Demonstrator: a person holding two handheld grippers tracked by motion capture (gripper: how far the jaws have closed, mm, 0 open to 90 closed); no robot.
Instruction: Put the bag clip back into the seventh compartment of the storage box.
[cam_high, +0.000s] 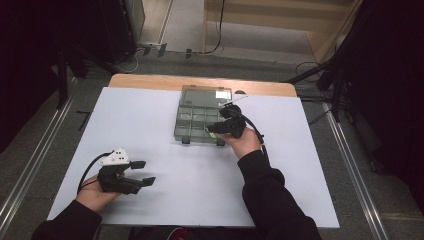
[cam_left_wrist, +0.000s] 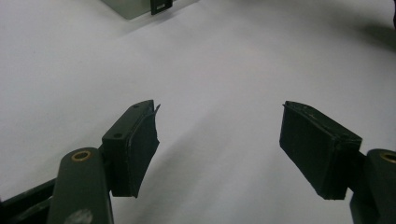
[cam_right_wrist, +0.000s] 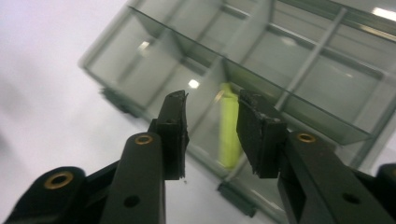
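Over the white table (cam_high: 165, 200), the right gripper (cam_high: 214, 128) hovers, jaws parted, at a clear compartment box (cam_high: 200, 117). Its own camera reveals a yellow-green piece (cam_right_wrist: 229, 126) inside. The left gripper (cam_high: 141, 171) rests wide apart.

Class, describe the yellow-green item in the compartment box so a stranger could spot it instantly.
On the white table lies a clear compartment box. In a near compartment, by the right gripper, lies a slim stick. Its bright yellow-green colour stands out in the box.
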